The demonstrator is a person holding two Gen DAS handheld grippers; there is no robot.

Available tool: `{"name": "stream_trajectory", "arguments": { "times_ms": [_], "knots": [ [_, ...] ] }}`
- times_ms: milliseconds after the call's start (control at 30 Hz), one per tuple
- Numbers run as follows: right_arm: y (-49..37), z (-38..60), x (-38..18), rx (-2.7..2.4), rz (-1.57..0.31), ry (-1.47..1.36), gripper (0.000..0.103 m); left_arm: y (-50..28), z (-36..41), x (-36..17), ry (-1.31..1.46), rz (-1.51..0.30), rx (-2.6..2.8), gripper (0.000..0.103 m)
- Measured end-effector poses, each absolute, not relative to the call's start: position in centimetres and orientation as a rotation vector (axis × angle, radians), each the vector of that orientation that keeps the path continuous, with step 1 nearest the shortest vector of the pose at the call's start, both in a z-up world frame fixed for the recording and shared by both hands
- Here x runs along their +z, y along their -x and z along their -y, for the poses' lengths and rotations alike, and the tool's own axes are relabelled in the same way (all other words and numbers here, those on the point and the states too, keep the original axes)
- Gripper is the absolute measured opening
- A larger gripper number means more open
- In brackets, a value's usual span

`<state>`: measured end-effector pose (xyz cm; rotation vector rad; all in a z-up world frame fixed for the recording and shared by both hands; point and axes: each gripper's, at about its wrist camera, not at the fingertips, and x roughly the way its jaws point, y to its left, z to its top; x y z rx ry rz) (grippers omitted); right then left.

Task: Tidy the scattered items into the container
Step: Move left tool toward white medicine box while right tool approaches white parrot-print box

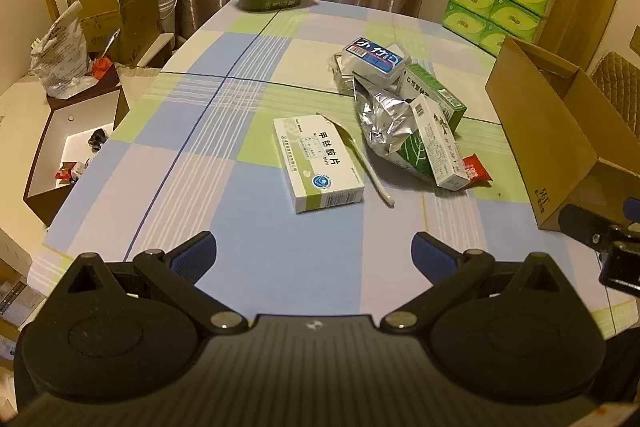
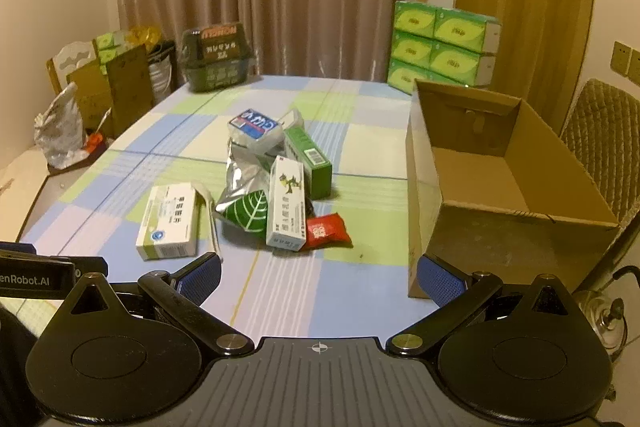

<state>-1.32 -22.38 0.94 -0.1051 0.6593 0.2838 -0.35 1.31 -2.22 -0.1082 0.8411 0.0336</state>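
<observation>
left gripper [image 1: 314, 253]: jaws wide, holds nothing, over tablecloth [image 1: 224, 187] | right gripper [image 2: 320, 277]: jaws wide, empty | items: white box [image 2: 170, 223], spoon [image 1: 366, 163], foil bag [image 2: 244, 195], red packet [image 2: 326, 231], green box [image 2: 310, 163] lie left of carton [image 2: 516, 227] | carton: open, nothing seen inside

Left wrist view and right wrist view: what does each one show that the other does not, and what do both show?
Only the left wrist view shows the open brown-and-white box standing below the table's left edge, with small items inside.

Only the right wrist view shows the bare inside floor of the open brown cardboard box and the shiny metal kettle on the floor.

Both show the checked tablecloth, the white-and-green medicine box, the white plastic spoon, the crumpled silver foil bag, the small red sachet and stacked green tissue packs. Both grippers stand open and empty.
</observation>
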Motion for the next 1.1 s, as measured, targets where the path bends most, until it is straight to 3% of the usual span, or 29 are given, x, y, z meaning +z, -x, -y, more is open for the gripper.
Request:
{"name": "stream_trajectory", "arguments": {
  "times_ms": [1100],
  "knots": [
    [-1.1,21.9,-0.6,0.309,-0.753,0.029,0.101,-0.9,-2.0,-3.7,0.130,-0.893,0.056,0.102]
  ]
}}
